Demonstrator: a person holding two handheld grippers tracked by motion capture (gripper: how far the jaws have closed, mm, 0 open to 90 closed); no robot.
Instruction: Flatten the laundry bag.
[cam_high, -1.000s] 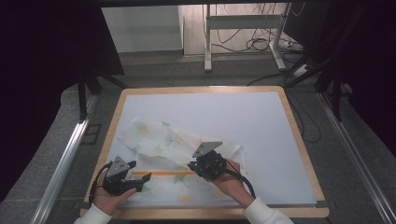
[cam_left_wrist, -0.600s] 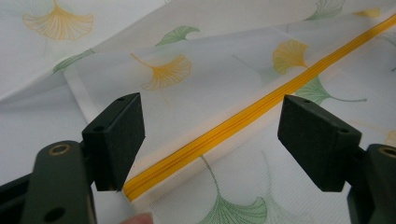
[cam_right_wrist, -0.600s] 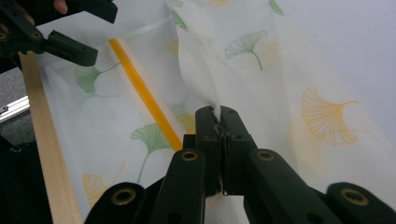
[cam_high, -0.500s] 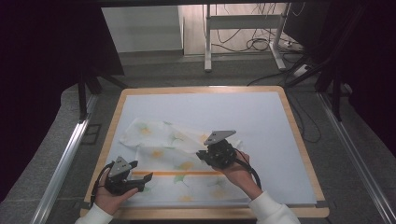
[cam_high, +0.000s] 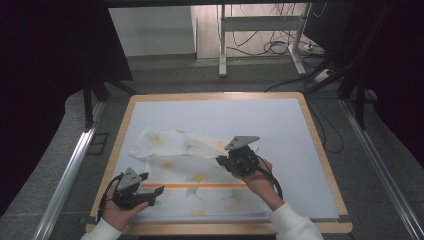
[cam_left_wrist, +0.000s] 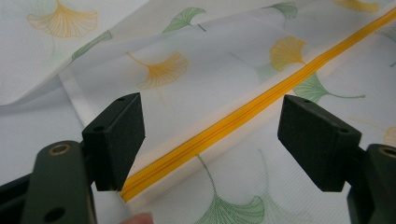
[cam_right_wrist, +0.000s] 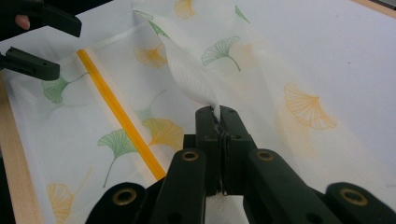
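Note:
A thin white cloth (cam_high: 200, 175) printed with ginkgo leaves lies on the table, and a yellow zipper (cam_high: 195, 185) runs across it. My right gripper (cam_high: 223, 161) is shut on a raised fold of the cloth (cam_right_wrist: 187, 79), which bunches up between its fingertips (cam_right_wrist: 217, 113). My left gripper (cam_high: 152, 184) stands open at the cloth's near left corner. Its jaws straddle the end of the zipper (cam_left_wrist: 261, 107) just above the cloth (cam_left_wrist: 187, 70), gripping nothing. The right gripper view shows the left gripper (cam_right_wrist: 32, 42) open at the top left, beside the zipper (cam_right_wrist: 116, 112).
The cloth rests on a pale mat (cam_high: 280, 125) framed by a wooden border (cam_high: 215, 96). Metal rails run along both sides of the table. Beyond the far edge are table legs and cables on the floor.
My right gripper has moved away from me and to the right with the cloth fold in it, drawing the cloth flatter. The left gripper has stayed open in place.

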